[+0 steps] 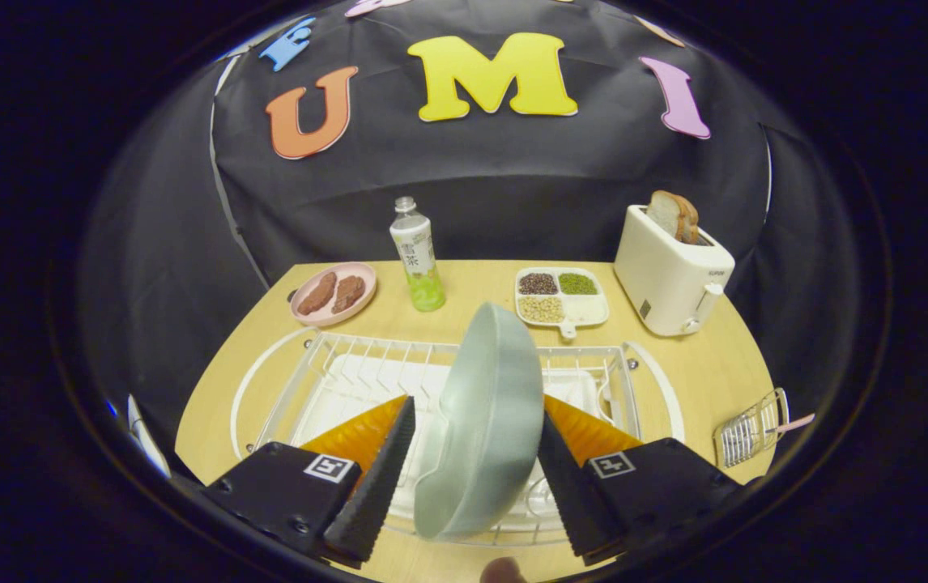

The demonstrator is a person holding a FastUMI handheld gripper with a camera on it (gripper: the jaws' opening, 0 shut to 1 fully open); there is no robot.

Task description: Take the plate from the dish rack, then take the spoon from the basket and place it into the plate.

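A pale green plate point(484, 421) stands on edge in the white wire dish rack point(334, 380), slightly tilted. My gripper point(476, 413) straddles it with the plate between the fingers. The right finger point(565, 478) lies against the plate's face. A narrow gap shows between the left finger point(379, 478) and the plate's other side, so the gripper is open around it. Beyond the right finger, at the table's edge, a small wire basket point(747, 437) holds a spoon whose pink handle point(798, 423) sticks out.
Behind the rack, along the far side of the wooden table point(699, 372), stand a pink plate with two brown pieces point(333, 293), a green drink bottle point(418, 259), a divided tray of beans point(561, 295) and a white toaster with bread point(670, 275).
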